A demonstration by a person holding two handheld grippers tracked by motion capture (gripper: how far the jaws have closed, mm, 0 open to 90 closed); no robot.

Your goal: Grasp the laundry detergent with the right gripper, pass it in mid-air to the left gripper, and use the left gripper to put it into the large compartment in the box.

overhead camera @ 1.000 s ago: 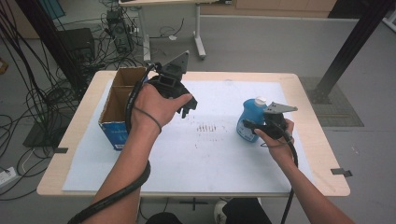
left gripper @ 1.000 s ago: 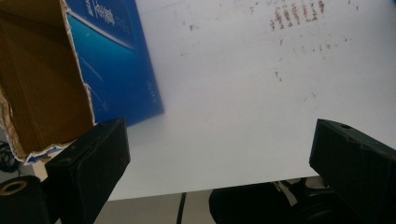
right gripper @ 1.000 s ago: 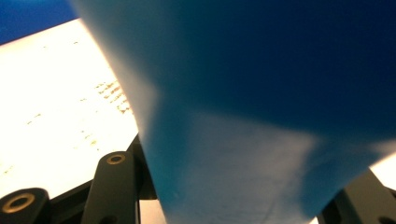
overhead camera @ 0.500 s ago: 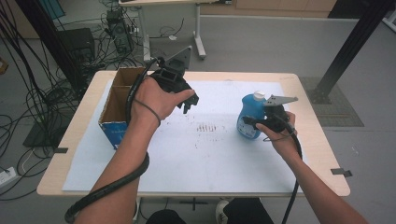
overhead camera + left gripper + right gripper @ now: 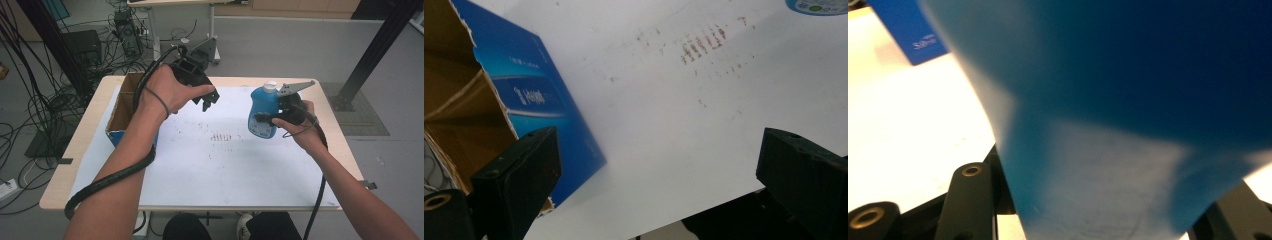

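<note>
Spanning the counter point(image 5: 90, 165), a white sheet point(image 5: 225, 165) bears reddish marks at its centre. At nine o'clock an open cardboard box point(image 5: 122, 107) stands on it. At two o'clock the right gripper point(image 5: 262, 120) holds a blue bottle point(image 5: 262, 107) above the sheet, fingers clamped on its body. At eleven o'clock the left gripper point(image 5: 209, 97) hovers, fingers wide, empty.

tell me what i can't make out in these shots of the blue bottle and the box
- Blue bottle, right gripper view: too close and blurred, so its label and cap cannot be read.
- Blue bottle's base, left gripper view: cut off by the top edge.
- Cardboard box, high view: the left forearm covers its near end, so its contents are hidden.
- Print on the box, left gripper view: too small and blurred to read.
- Right gripper fingers, high view: partly hidden behind the bottle.
</note>
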